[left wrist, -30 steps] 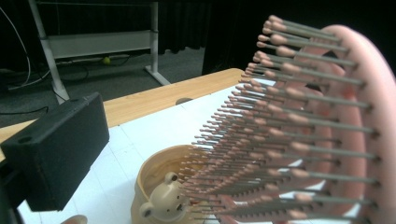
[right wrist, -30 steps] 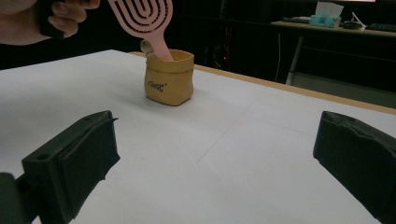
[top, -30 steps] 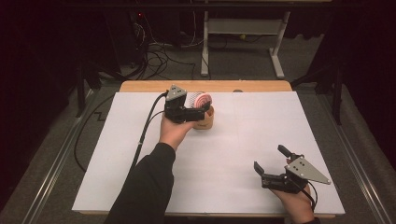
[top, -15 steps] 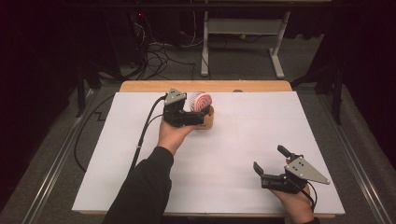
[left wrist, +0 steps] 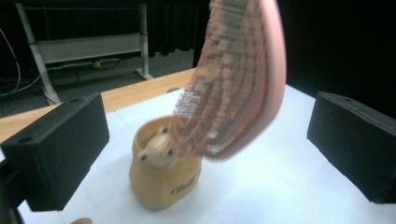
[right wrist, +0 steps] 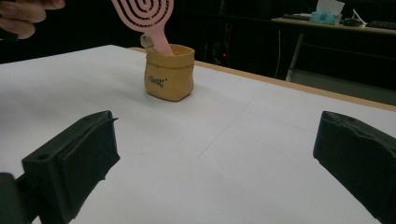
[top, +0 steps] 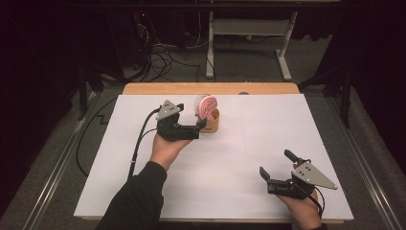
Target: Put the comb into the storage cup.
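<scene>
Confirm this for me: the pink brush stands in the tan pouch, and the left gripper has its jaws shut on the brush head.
Not quite. The pink brush does stand in the tan pouch, but the left gripper has its jaws open, one on each side of the brush head and clear of it. The left gripper view shows this.

Pink, tan, white and black

The brush [right wrist: 144,13] is pink with a concentric cut-out pattern on its back; the pouch [right wrist: 169,72] is tan with dark lettering. The table [top: 268,143] is white with a wooden far edge; both grippers' jaws are black.
</scene>
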{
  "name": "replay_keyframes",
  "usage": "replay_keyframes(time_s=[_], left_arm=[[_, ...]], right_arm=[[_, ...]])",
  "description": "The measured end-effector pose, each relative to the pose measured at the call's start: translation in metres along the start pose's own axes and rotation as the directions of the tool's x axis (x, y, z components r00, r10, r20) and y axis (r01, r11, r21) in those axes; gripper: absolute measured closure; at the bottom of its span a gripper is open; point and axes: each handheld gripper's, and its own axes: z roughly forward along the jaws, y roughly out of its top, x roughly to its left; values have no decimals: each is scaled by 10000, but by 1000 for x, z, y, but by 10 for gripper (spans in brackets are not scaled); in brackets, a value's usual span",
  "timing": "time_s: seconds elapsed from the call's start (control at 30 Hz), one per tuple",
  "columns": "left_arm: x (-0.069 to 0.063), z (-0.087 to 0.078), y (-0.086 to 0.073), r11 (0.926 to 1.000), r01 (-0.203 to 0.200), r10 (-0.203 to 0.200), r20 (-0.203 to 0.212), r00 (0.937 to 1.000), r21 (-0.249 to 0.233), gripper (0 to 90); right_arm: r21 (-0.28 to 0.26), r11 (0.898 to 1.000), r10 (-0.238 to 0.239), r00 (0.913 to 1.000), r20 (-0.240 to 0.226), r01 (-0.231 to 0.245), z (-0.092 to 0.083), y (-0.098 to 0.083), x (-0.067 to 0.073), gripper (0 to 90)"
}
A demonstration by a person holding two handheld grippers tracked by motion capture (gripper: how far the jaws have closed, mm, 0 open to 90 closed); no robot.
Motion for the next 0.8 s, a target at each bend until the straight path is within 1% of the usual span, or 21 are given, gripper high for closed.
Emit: replay_keyframes(time_s=[0.1, 0.23, 0.3, 0.37, 0.43, 0.53, 0.63, 0.7, 0.73, 0.77, 0.8], left_arm=[[4, -7, -13, 10000, 49, -49, 70, 10000, 1, 0], [8, -15, -31, 9999, -21, 21, 37, 10000, 154, 0], [10, -21, -43, 9998, -54, 55, -70, 10000, 202, 0], [12, -26, -54, 9994, -38, 44, -152, 9999, 351, 0], [14, -31, -63, 9988, 31, -24, -150, 9999, 488, 0], [17, -41, -79, 9976, 63, -49, -212, 9998, 695, 0], [20, -52, -90, 9969, 106, -85, -278, 9996, 785, 0], [22, -63, -97, 9967, 123, -93, -381, 9992, 798, 0], [23, -68, -99, 9960, 29, 19, -541, 9985, 889, 0], [22, -74, -101, 9943, -166, 255, -834, 9962, 1053, 0], [22, -79, -104, 9927, -320, 434, -968, 9944, 1165, 0]], right_arm=[[40, 10000, 1, 10000, -8, -1, 0, 0, 1, 4], [80, 10000, -23, 10000, -21, 23, 1, -1, 1, 4], [97, 10000, 6, 10000, -18, -6, 0, -1, 1, 4], [97, 10000, 14, 10000, -10, -14, 0, -2, 1, 4], [86, 10000, 7, 10000, -2, -7, -1, -2, 1, 4], [115, 9999, 66, 10000, 40, -66, -1, -3, 0, 4], [162, 9998, 70, 9999, 84, -71, 0, -4, -1, 4], [178, 9998, 42, 10000, 84, -44, 0, -4, -1, 4], [172, 9998, 30, 10000, 85, -32, 0, -4, 0, 4], [178, 9998, 25, 10000, 92, -26, -1, -4, 0, 4], [183, 9998, -2, 9999, 102, 0, -1, -4, 0, 4]])
